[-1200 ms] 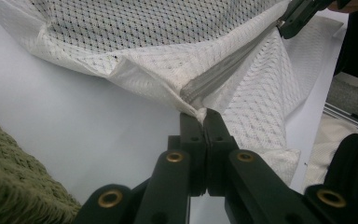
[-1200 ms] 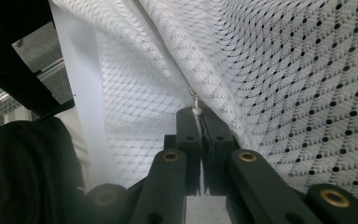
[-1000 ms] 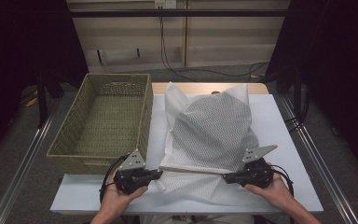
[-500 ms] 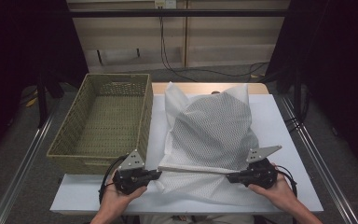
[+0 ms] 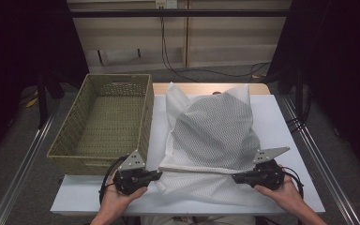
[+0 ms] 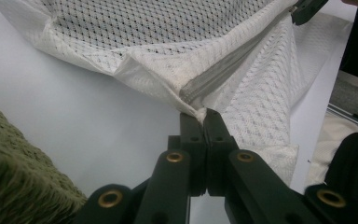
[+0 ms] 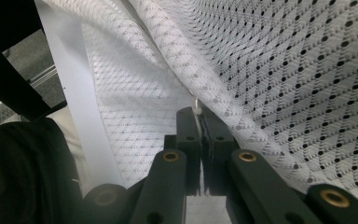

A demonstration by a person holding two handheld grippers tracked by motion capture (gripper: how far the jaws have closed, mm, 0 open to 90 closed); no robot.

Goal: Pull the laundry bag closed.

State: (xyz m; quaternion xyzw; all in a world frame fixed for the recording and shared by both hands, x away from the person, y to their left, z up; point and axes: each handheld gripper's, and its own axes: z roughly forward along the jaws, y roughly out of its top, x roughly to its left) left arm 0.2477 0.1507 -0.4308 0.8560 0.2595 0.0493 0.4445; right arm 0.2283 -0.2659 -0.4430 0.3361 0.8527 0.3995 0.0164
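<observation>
Clamping the white mesh bag (image 5: 213, 136) taut — left gripper (image 5: 155, 174) and right gripper (image 5: 236, 177) pinching its zipper edge, no readable writing.

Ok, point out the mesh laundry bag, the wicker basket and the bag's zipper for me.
mesh laundry bag (image 5: 213, 129), high view, middle of its mesh top.
wicker basket (image 5: 72, 133), high view, left wall.
zipper (image 6: 223, 65), left gripper view, middle of its grey tape.

Dim room from my high view, dark at both sides; white table (image 5: 281, 140) lit evenly from above, soft shadows, no glare. My gripper views brighter, mesh bag (image 6: 177, 28) sharp, nearest jaw links slightly soft
</observation>
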